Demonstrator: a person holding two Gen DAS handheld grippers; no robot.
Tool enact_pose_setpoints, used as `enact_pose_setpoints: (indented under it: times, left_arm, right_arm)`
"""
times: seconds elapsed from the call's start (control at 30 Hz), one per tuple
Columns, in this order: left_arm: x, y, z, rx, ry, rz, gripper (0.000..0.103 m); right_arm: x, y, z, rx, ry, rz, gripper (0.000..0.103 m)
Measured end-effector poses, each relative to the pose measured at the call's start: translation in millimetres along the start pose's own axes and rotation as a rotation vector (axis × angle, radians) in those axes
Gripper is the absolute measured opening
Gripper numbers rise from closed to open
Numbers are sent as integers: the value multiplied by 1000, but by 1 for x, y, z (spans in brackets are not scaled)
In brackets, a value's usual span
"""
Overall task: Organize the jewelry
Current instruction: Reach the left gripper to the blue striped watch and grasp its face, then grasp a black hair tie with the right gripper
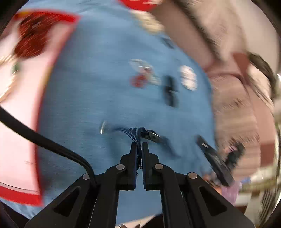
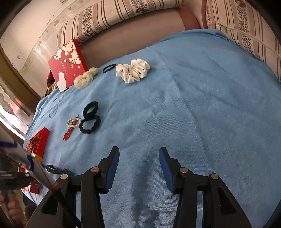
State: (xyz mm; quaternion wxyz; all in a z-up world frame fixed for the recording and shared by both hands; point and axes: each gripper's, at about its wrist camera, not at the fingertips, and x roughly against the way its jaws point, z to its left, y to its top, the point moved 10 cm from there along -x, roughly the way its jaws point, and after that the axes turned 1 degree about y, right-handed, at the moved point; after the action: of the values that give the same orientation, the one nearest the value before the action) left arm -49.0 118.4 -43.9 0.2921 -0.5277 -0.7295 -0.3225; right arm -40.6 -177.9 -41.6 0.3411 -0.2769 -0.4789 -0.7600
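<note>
My left gripper (image 1: 139,144) is shut on a blue striped watch strap (image 1: 135,133) with a dark buckle, held just above the blue towel (image 1: 84,91); this view is motion-blurred. A red and pearl bracelet (image 1: 142,75) and black hair ties (image 1: 169,91) lie ahead of it. My right gripper (image 2: 139,151) is open and empty over bare towel (image 2: 202,105). In the right wrist view I see two black hair ties (image 2: 90,117), a red and pearl bracelet (image 2: 72,125), a white scrunchie (image 2: 132,70) and a cream scrunchie (image 2: 86,78).
A red box lid with white flowers (image 2: 67,64) leans at the towel's far left edge. An open red box (image 2: 37,142) with a red lining stands at the left; it shows blurred in the left wrist view (image 1: 33,35). Striped cushions (image 2: 123,10) line the back.
</note>
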Motion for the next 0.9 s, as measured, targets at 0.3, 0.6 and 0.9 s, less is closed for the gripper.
enact_pose_setpoints:
  times: [0.3, 0.6, 0.9]
  left_arm:
    - [37, 20, -20, -167, 81, -118, 34]
    - [31, 27, -63, -581, 233, -150, 50]
    - [-43, 22, -61, -814, 282, -2, 51]
  right_arm:
    - [-14, -5, -2, 32, -16, 13, 51]
    - [-21, -2, 13, 59, 45, 36, 51]
    - [-47, 34, 76, 120, 158, 82, 56]
